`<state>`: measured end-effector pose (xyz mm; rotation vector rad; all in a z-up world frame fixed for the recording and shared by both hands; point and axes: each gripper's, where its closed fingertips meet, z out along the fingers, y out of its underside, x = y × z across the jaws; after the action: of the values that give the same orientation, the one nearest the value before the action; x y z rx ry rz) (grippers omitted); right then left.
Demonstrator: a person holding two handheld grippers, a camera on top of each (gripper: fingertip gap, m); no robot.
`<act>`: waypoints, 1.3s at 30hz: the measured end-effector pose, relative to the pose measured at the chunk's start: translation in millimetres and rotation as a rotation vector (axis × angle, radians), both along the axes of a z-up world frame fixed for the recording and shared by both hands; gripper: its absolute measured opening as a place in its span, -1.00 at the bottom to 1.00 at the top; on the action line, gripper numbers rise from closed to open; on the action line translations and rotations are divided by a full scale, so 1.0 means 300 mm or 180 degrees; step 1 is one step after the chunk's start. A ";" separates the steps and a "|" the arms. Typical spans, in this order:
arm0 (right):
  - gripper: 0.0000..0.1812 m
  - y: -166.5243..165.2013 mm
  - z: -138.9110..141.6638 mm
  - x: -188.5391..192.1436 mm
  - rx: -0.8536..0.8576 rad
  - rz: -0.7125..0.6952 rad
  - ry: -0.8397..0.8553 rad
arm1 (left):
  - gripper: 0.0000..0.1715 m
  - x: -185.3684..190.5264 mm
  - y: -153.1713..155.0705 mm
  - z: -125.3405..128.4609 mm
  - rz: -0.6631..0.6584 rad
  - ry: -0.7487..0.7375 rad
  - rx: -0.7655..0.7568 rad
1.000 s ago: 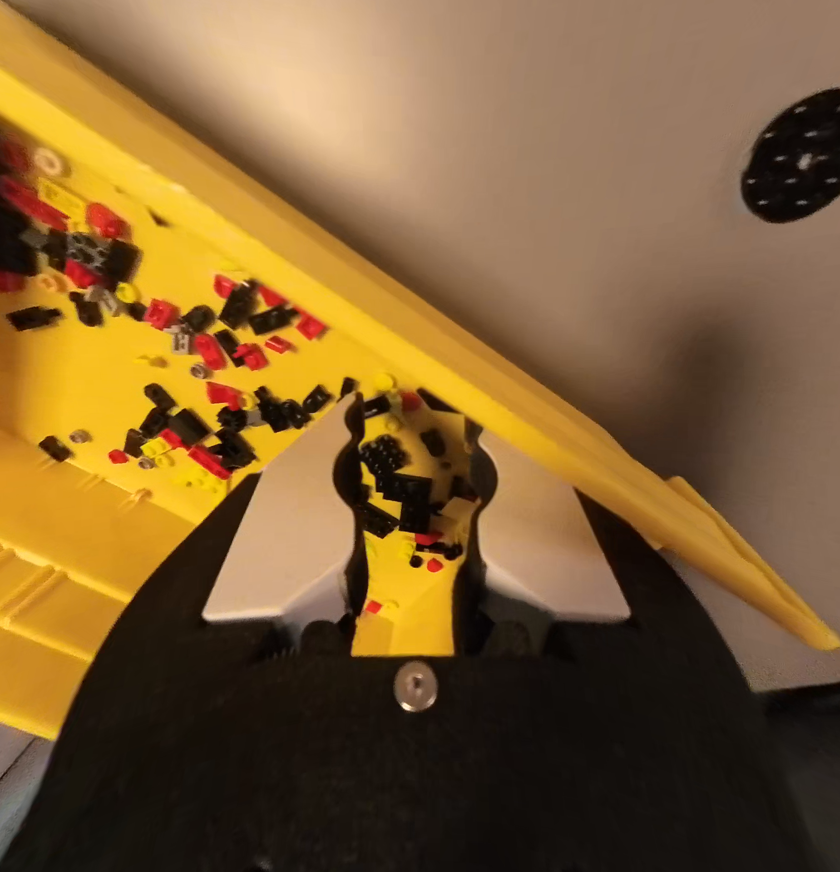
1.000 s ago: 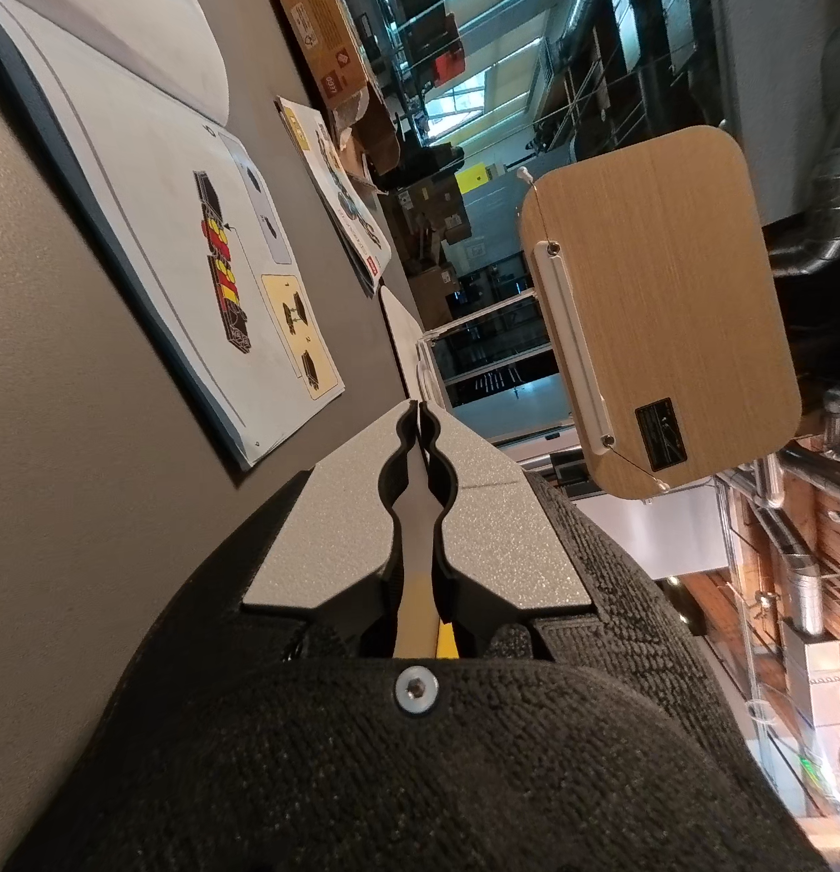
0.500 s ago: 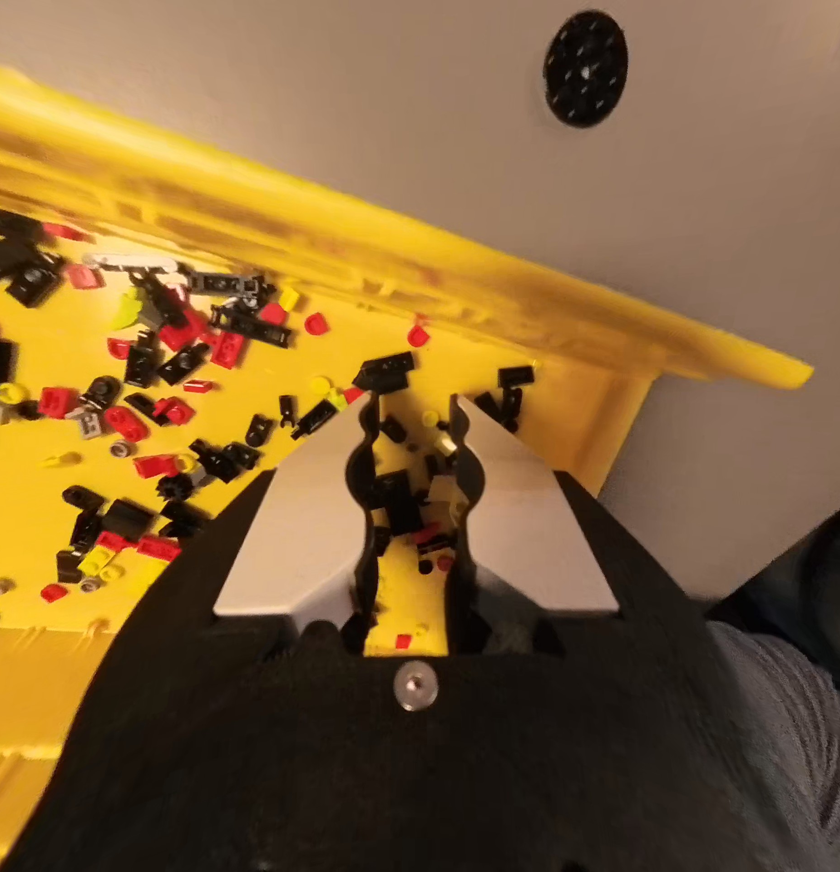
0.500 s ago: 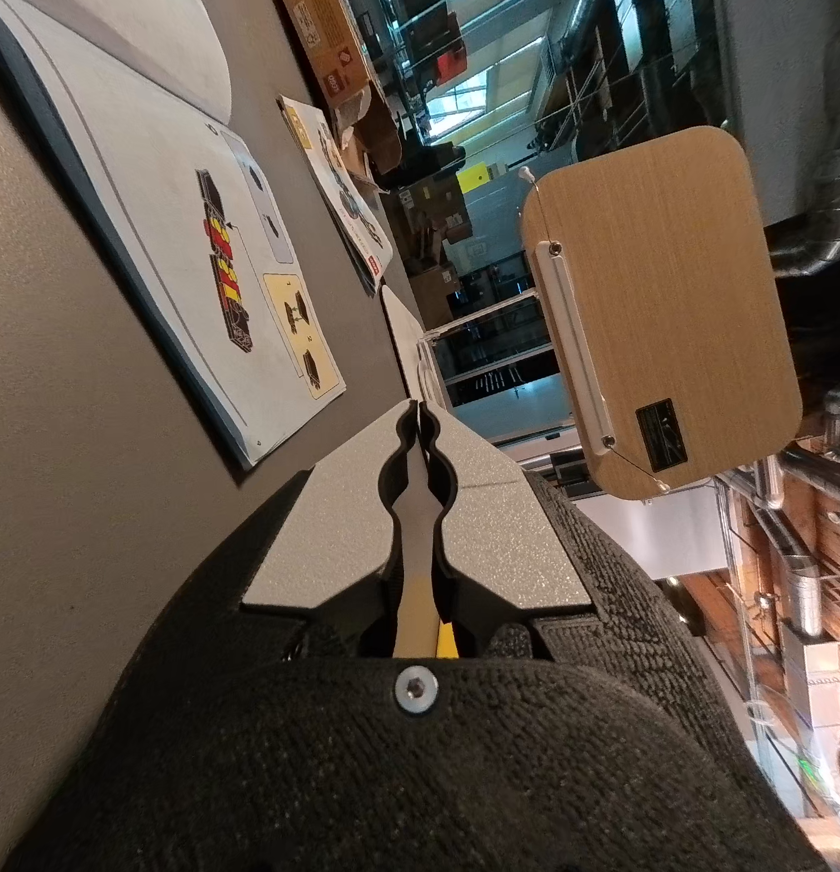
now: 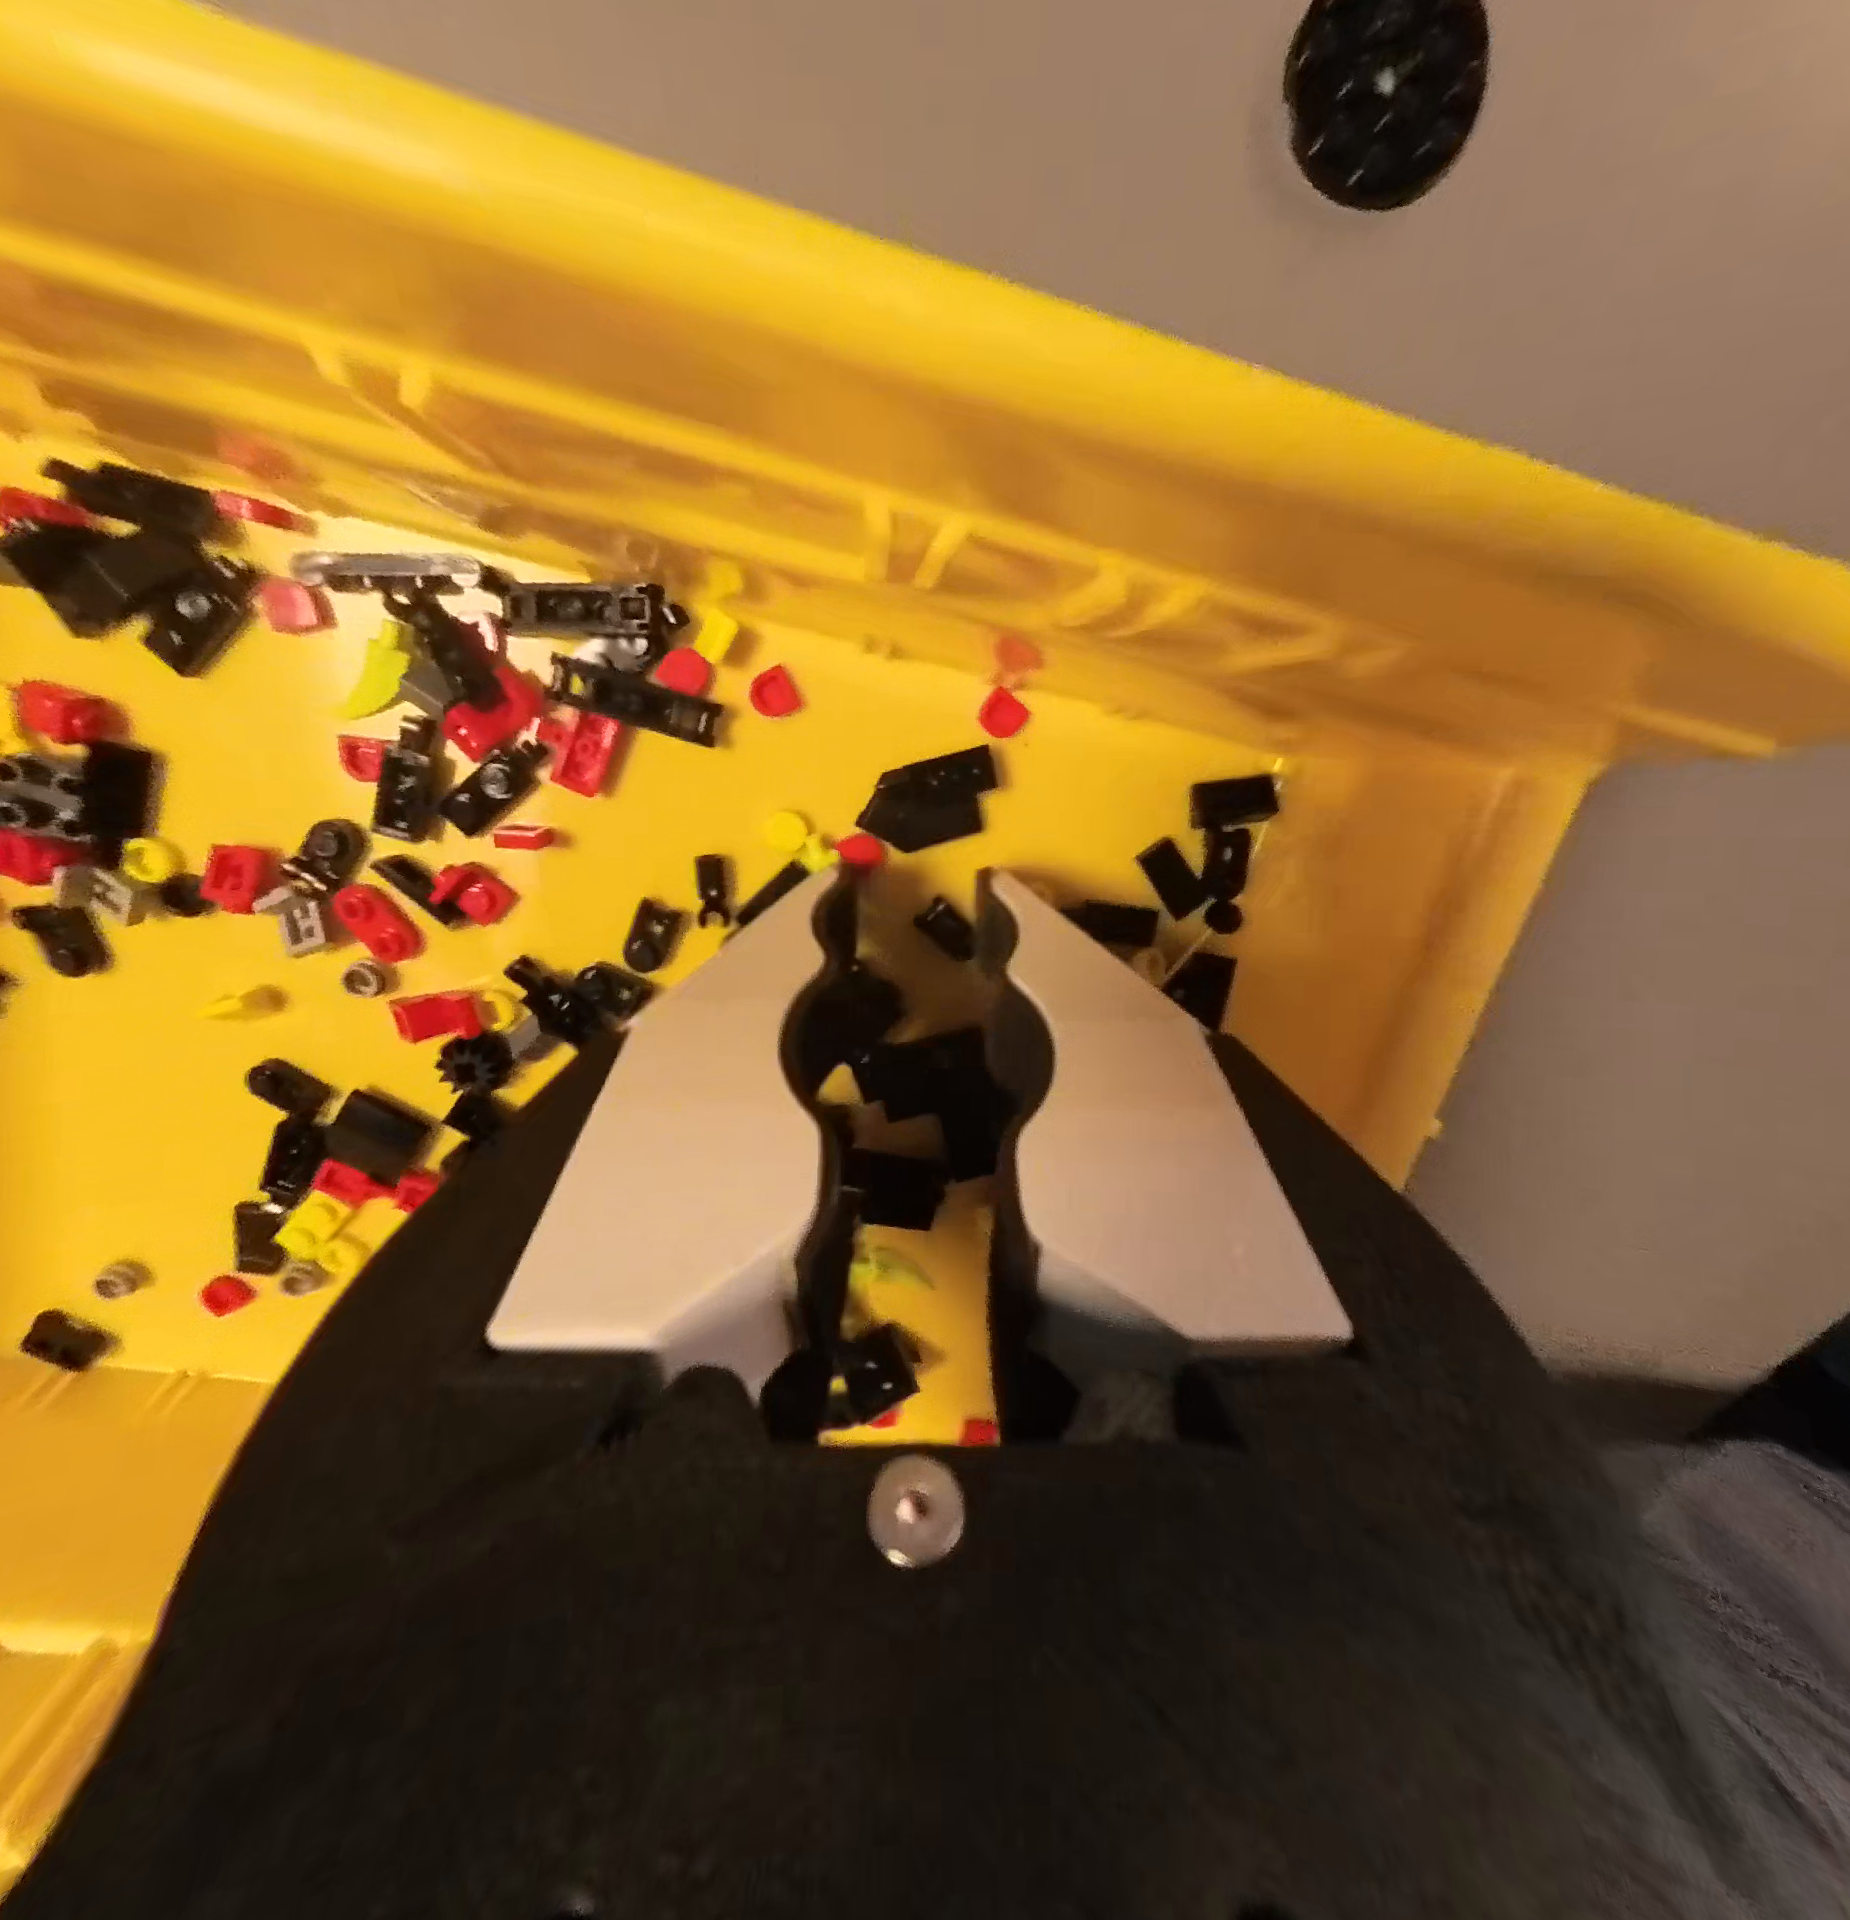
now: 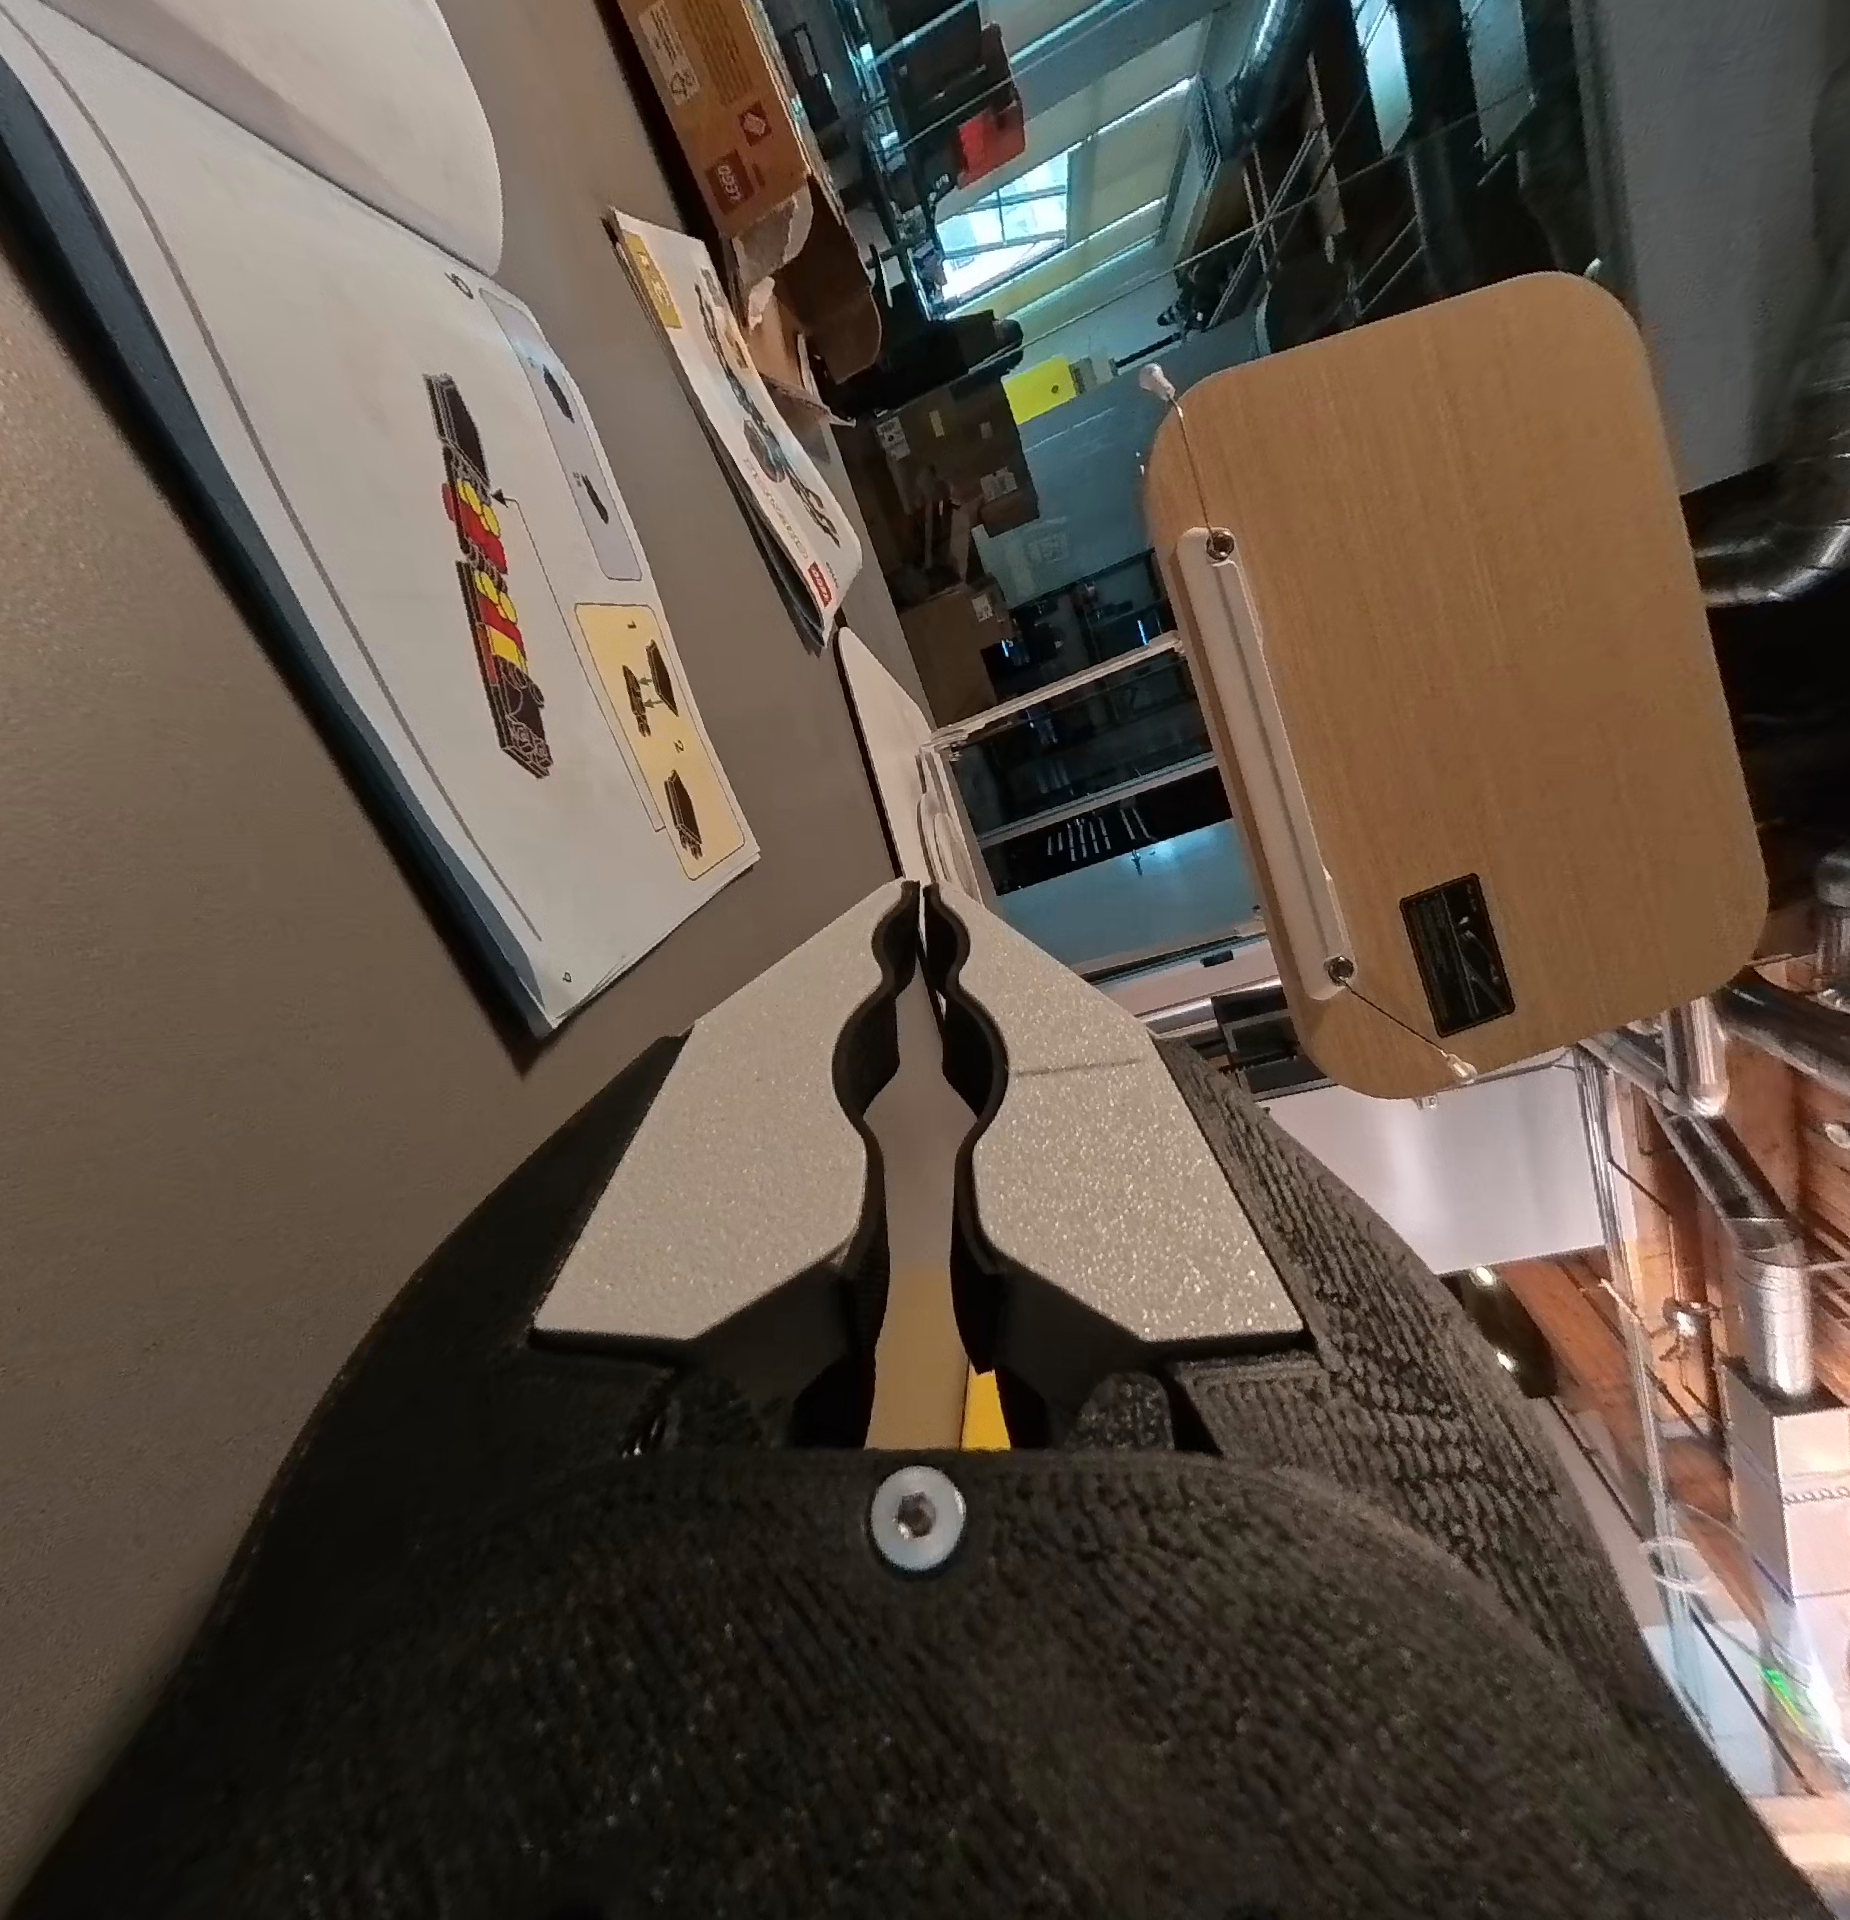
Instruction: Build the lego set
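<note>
A yellow tray [image 5: 1004,436] holds several loose red, black and yellow Lego pieces [image 5: 464,790]. My left gripper [image 5: 916,878] hangs over the tray's right end, jaws a little apart and empty, with black pieces [image 5: 931,1081] showing on the tray floor between the fingers. My right gripper [image 6: 921,889] lies tilted on its side by the grey table [image 6: 173,935], fingertips together, with nothing seen between them. An open instruction booklet [image 6: 381,499] lies on the table ahead of it.
A black round plate [image 5: 1383,99] lies on the table beyond the tray. A second booklet [image 6: 755,416] and a cardboard box [image 6: 734,114] lie farther back. A wooden board [image 6: 1461,665] stands to the right. Grey cloth [image 5: 1752,1683] shows at lower right. My right fingertips sit around 50 cm from my left ones.
My left gripper has swung along the tray toward its right end and come closer to the pieces, and its jaws have narrowed. The right gripper has not moved.
</note>
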<state>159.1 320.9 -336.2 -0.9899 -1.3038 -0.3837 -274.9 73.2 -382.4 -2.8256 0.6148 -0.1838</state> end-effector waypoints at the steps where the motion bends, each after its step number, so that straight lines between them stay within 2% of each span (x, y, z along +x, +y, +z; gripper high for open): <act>1: -1.00 0.000 0.000 -0.001 -0.0004 0.0007 0.0000 | -0.74 -0.005 -0.001 -0.002 -0.0070 0.0070 0.0049; 6: -1.00 -0.002 -0.002 -0.004 -0.0009 0.0029 -0.0004 | -0.70 -0.004 -0.002 -0.010 -0.0465 0.0228 0.0344; 13: -1.00 -0.001 -0.006 -0.004 -0.0008 0.0019 -0.0037 | -0.68 -0.003 0.010 -0.005 -0.0721 0.0125 0.0452; 17: -1.00 -0.001 -0.008 -0.005 -0.0005 0.0014 -0.0054 | -0.70 0.040 0.030 0.021 -0.0839 -0.0118 0.0609; 23: -1.00 -0.001 -0.010 -0.006 -0.0014 0.0025 -0.0055 | -0.67 0.027 0.018 -0.017 -0.0859 -0.0020 0.0435; 30: -1.00 -0.004 -0.011 -0.008 -0.0032 0.0055 -0.0051 | -0.74 0.032 0.017 -0.018 -0.0842 -0.0019 0.0484; 33: -1.00 -0.007 -0.010 -0.011 -0.0037 0.0075 -0.0037 | -0.75 0.028 0.007 -0.014 -0.0941 0.0168 0.0557; 35: -1.00 -0.009 -0.008 -0.013 -0.0033 0.0092 -0.0028 | -0.75 0.015 0.003 0.009 -0.0912 0.0330 0.0650; 39: -1.00 -0.016 -0.005 -0.018 -0.0028 0.0134 -0.0011 | -0.76 -0.019 0.016 0.141 -0.0797 0.0833 0.1075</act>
<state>153.8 316.2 -337.7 -0.9682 -1.3284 -0.3480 -280.8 78.0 -340.1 -2.4576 0.9567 0.2307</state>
